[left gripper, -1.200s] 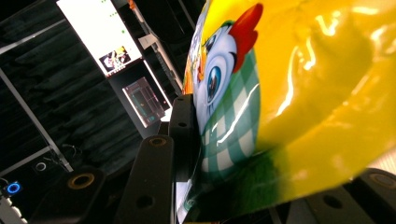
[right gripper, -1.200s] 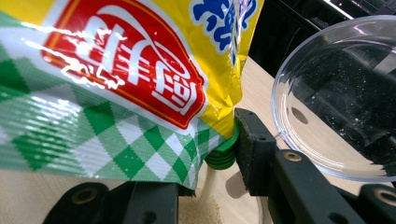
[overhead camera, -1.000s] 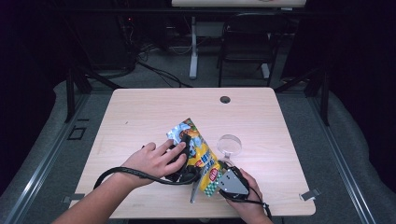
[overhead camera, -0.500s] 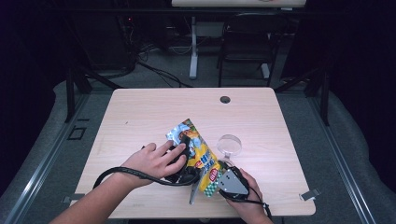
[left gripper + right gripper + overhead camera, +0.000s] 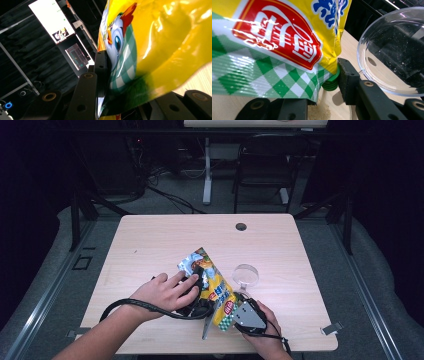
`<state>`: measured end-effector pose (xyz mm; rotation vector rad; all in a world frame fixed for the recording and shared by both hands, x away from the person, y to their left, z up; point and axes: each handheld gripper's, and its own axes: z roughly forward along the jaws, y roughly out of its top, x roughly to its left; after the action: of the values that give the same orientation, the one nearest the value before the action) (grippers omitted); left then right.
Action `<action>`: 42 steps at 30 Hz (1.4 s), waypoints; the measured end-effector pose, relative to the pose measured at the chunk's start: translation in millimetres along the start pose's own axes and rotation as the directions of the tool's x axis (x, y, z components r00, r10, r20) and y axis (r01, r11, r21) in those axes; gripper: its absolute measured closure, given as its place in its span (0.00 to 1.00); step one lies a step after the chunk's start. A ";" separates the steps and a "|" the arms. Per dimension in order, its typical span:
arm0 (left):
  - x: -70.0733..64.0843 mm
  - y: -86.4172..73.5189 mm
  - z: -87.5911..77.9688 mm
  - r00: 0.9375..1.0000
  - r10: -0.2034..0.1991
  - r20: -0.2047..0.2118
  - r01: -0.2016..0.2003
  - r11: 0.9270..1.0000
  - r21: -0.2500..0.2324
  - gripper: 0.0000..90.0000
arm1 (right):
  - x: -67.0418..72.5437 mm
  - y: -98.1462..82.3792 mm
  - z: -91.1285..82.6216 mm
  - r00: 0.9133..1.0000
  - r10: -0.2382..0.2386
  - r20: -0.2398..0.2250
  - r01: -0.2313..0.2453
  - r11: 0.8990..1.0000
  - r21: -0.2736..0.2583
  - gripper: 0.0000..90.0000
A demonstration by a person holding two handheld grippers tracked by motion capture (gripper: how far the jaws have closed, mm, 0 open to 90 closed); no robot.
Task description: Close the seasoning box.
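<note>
Steadying a snack bag to pour into the clear bowl

Nearest the person, the right gripper (image 5: 235, 312) holds the yellow bag (image 5: 215, 290) by its green-checked end, jaws partly closed on it; the left gripper (image 5: 199, 292), just beyond, has just been closing its jaws on the bag's middle. The clear bowl (image 5: 246, 275) sits beside the bag (empty, apparently). Next, judging by this, tilt the bag toward the bowl.
</note>
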<state>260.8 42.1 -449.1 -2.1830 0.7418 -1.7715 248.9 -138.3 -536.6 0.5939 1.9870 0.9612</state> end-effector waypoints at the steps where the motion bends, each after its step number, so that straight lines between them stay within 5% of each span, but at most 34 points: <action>1: 0.3 0.2 -0.1 1.000 0.003 -0.002 -0.003 1.000 0.000 0.85 | 0.0 0.0 0.0 1.000 0.000 -0.001 0.000 1.000 0.001 0.79; 22: 4.1 2.4 -3.0 1.000 0.005 -0.013 -0.005 1.000 -0.009 0.85 | 0.0 -0.4 -0.9 1.000 0.009 0.012 -0.009 1.000 -0.009 0.79; 42: 10.8 4.7 -4.1 1.000 0.011 0.000 -0.011 1.000 -0.007 0.85 | -5.6 -1.3 -2.6 0.996 0.089 -0.003 -0.089 0.996 -0.012 0.79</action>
<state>257.2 33.0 -441.3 -2.1793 0.7599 -1.7662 249.7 -144.0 -534.0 0.6799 1.9691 1.0276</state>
